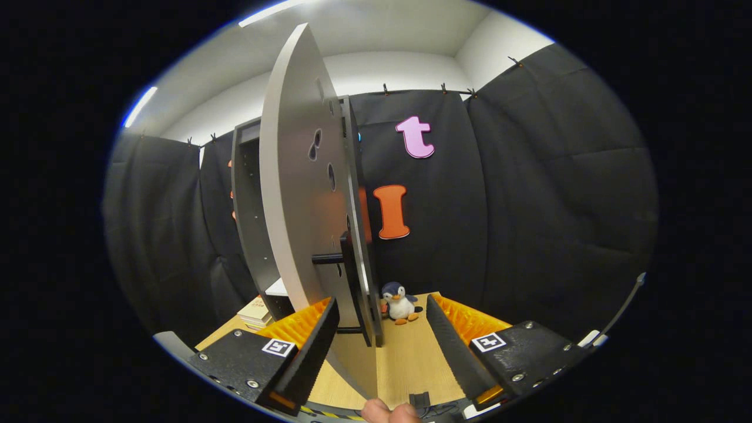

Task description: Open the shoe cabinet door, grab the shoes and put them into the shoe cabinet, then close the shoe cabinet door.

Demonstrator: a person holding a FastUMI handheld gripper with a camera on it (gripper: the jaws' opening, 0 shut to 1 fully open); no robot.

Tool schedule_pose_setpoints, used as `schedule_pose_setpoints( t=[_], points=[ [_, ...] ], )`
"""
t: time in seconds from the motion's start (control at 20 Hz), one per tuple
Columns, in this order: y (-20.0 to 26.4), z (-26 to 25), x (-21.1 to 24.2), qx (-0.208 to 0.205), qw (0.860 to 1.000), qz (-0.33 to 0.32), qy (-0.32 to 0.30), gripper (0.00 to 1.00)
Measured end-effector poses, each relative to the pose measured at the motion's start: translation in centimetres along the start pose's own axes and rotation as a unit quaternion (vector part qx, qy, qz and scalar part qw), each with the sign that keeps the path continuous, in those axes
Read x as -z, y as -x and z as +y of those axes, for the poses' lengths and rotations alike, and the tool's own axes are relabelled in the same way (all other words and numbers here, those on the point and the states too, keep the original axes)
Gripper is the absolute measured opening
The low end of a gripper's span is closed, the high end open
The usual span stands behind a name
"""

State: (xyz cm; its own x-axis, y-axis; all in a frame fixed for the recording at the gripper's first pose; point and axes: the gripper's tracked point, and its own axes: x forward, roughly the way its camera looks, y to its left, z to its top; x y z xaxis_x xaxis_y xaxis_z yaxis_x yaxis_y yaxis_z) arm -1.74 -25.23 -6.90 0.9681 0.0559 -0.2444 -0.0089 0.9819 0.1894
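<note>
Between the spread, empty fingers of the hand-held gripper (382,346), the shoe cabinet door (294,194) stands edge-on and tall, swung open, with the shoe cabinet (249,217) just behind-left.

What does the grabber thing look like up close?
The gripper has two long jaws with zigzag, saw-like teeth along their inner faces. Behind each sits a ribbed orange part, then a black textured block with silver screws. Each block wears a small white square tag with a black pattern. A bit of yellow-and-black striped tape shows underneath. The jaws stand wide apart, with the edge of the open cabinet door between them.
</note>
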Motion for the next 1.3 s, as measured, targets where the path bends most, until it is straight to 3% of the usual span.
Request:
schedule_pose_setpoints(
  t=[0.2, 0.6, 1.3],
  points=[
    [-1.0, 1.4, -0.3, -0.005, 1.000, 0.013, -0.003, 0.93],
    [-2.4, 10.8, 0.8, -0.023, 0.999, 0.036, -0.014, 0.93],
    [-10.3, 24.7, 0.9, -0.031, 0.998, 0.040, 0.021, 0.94]
  ],
)
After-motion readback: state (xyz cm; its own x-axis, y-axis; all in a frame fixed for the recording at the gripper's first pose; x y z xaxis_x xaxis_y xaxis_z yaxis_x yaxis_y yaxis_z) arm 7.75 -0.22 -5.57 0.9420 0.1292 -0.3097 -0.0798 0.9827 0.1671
